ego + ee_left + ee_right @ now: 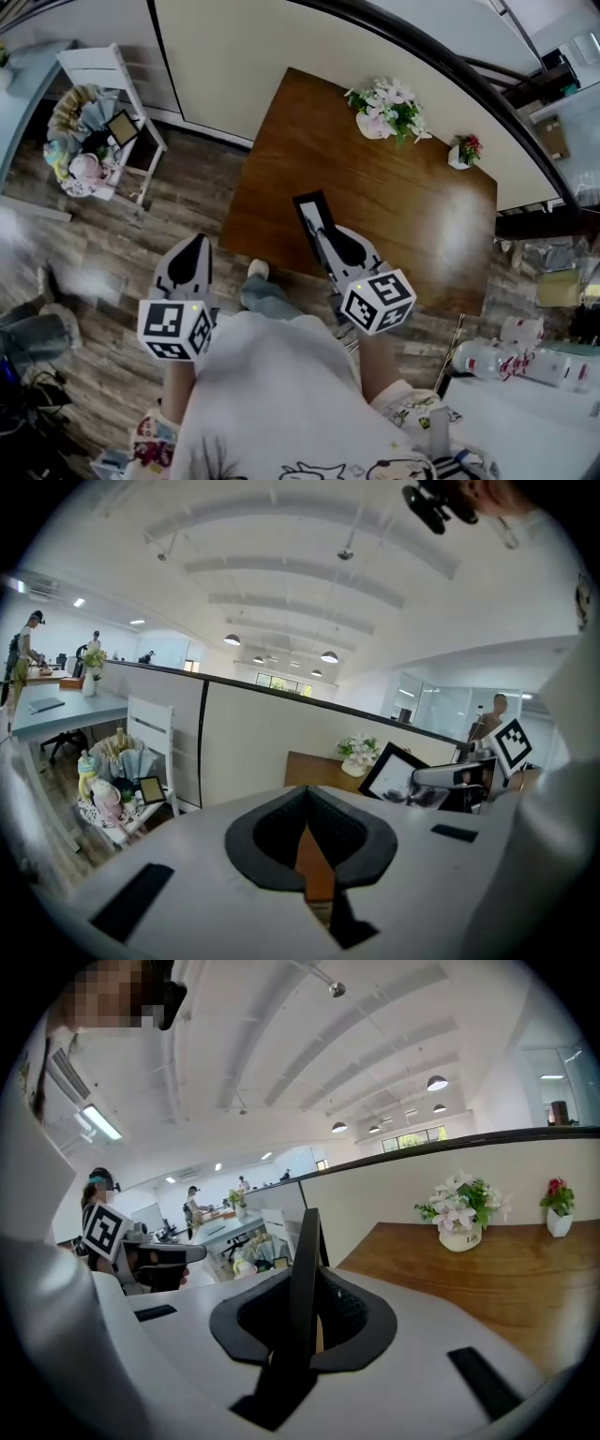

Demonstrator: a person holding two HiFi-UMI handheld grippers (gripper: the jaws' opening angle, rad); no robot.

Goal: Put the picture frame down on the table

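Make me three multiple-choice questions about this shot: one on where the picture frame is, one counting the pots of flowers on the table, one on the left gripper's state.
1. Where is the picture frame?
A: in the right gripper, above the wooden table near its near edge
B: on a chair
C: on the floor

2. How many pots of flowers stand on the table?
A: one
B: two
C: four

3. What is the left gripper doing?
A: clamping the frame
B: clamping a pot
C: shut, holding nothing

Answers:
1 A: its jaws pinch the frame.
2 B: a white pot of pale flowers and a small pot of red flowers.
3 C: its jaw tips meet with nothing between.
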